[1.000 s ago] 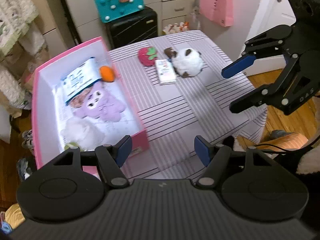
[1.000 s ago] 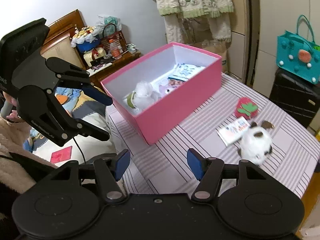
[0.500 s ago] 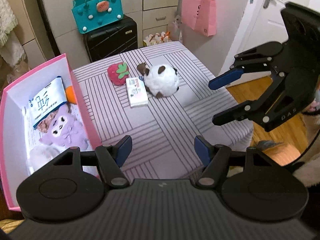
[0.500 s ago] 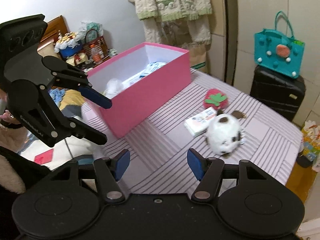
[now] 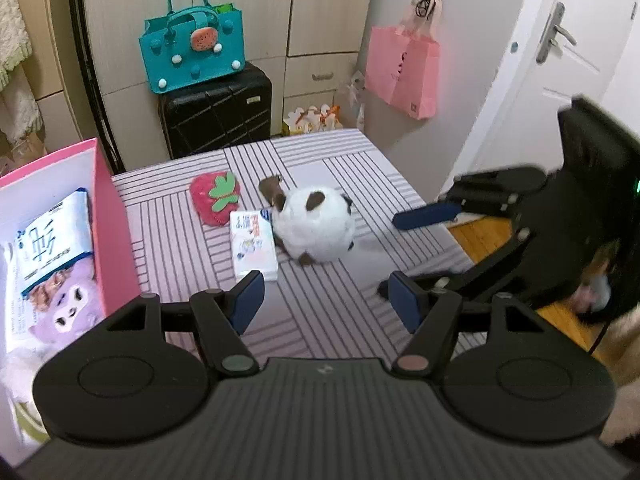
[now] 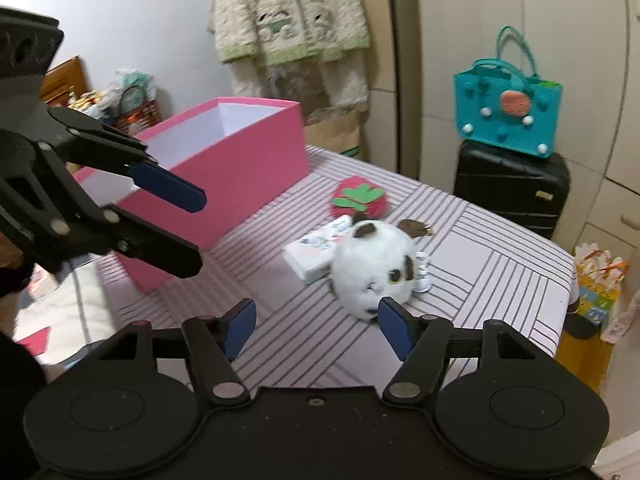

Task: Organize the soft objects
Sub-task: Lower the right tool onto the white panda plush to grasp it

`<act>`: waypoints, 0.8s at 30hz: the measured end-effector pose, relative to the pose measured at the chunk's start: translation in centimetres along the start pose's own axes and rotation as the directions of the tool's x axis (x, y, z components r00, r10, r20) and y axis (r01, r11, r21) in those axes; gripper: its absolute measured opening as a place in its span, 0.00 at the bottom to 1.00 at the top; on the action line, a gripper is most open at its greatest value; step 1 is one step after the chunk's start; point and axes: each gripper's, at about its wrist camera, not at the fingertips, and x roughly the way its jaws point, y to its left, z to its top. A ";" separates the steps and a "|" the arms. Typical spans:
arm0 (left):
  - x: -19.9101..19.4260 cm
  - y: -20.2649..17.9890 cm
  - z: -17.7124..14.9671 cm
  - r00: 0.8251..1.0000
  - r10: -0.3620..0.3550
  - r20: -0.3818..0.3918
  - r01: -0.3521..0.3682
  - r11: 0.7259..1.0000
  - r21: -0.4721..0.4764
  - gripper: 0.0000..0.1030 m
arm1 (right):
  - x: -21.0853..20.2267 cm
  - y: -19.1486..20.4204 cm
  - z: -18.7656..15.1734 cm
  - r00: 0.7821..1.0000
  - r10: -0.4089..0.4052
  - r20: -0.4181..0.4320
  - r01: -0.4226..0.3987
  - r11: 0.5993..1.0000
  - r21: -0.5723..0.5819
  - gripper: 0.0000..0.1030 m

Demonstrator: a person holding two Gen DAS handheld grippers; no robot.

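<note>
A: What's ahead of my left gripper (image 5: 326, 302)?

B: Its jaws stand apart, nothing between them, above the striped table (image 5: 344, 320).

A: I see 3 things there: a strawberry plush (image 5: 214, 198), a tissue pack (image 5: 253, 245) touching it, and a white puppy plush (image 5: 316, 226). The pink box (image 5: 114, 224) sits left.

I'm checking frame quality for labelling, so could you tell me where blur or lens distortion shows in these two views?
Left wrist view: the right gripper is smeared by motion, while the white plush stays fairly sharp; the door frame bows from the fisheye. Right wrist view: the hanging garment is soft, and dark vignetting cuts the corners.
</note>
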 end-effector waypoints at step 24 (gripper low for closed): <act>10.5 0.8 1.0 0.996 0.068 0.065 -0.055 0.982 -0.183 0.69 | 7.1 -2.0 -1.5 0.979 -0.159 0.126 0.155 0.987 0.038 0.74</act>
